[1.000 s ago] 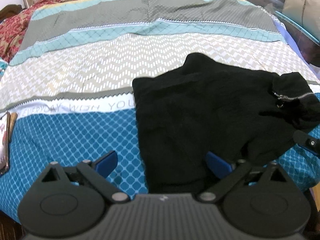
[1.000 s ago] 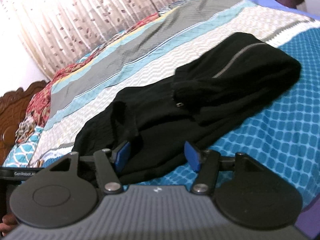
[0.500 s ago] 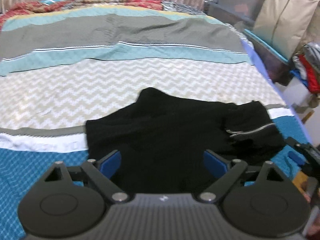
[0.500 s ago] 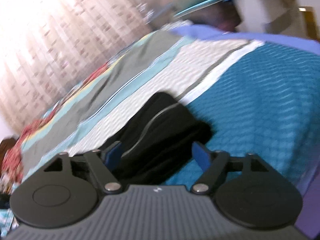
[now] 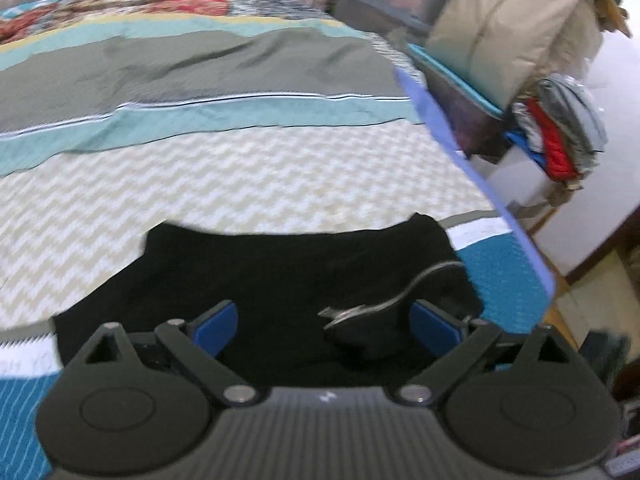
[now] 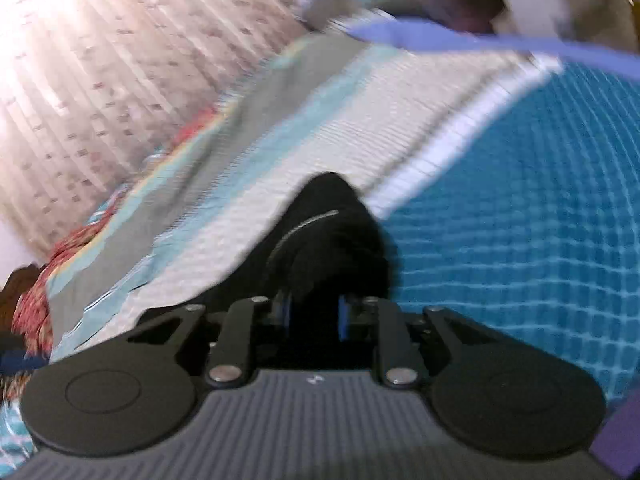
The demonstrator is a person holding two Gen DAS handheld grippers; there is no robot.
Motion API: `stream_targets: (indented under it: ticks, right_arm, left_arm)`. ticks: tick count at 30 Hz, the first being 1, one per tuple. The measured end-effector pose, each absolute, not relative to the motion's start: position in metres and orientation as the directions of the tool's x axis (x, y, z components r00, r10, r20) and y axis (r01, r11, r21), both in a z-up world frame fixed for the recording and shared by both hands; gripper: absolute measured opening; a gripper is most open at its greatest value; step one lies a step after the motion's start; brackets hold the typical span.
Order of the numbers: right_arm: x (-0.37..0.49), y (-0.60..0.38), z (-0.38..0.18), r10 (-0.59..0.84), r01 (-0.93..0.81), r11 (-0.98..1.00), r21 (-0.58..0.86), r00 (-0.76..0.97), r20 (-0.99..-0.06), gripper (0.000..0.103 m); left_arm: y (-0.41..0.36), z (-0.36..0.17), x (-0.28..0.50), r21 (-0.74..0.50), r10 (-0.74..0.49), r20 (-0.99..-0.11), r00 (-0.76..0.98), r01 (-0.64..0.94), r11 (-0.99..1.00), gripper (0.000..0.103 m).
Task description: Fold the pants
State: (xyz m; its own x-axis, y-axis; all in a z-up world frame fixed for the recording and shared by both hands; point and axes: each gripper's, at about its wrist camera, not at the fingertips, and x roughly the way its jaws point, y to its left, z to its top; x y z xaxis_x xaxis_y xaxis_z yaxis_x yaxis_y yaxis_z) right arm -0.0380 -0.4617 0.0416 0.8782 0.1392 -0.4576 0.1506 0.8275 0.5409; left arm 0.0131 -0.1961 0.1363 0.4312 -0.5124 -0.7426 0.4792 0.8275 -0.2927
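Observation:
Black pants (image 5: 280, 272) lie crumpled on the striped bedspread (image 5: 240, 184), with a silver zip (image 5: 424, 280) curling near their right end. My left gripper (image 5: 326, 320) hovers over them, its jaws wide and opening. The fabric and zip pull lie below the gap, and the blue pads (image 5: 218, 326) do not press on anything. In the right wrist view the pants (image 6: 332, 236) bunch into a dark hump with the zip (image 6: 308, 224) across it. My right gripper (image 6: 314, 312) is closing, and its blue pads pinch a fold of this black fabric.
The bed's purple-edged side (image 5: 480, 184) runs close on the right, with floor beyond it. Storage boxes, a tan bag (image 5: 508, 32) and a pile of clothes (image 5: 560, 136) stand past that edge. A curtain (image 6: 100, 60) and a wooden headboard (image 6: 20, 284) are at the far left.
My left gripper has swung right and lifted, so the pants' zip end now sits between its fingers. My right gripper has moved in on the pants' end and narrowed from wide to pinching the fabric.

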Motion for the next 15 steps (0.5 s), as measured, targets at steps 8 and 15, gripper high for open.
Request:
stream_targets:
  ticks: [8,15]
  right_arm:
    - [-0.064,-0.374,0.077,0.227,-0.129,0.957,0.26,0.892,-0.391,0.022]
    - [-0.07,-0.353,0.086,0.282,-0.236,0.958,0.163,0.885,-0.37,0.02]
  left_arm:
    - [-0.257,0.138,0.031,-0.292,-0.529,-0.776,0.343,0.548,0.784,0.103]
    - [-0.24,0.122,0.049,-0.274,-0.482,-0.79,0.378,0.487,0.83,0.023]
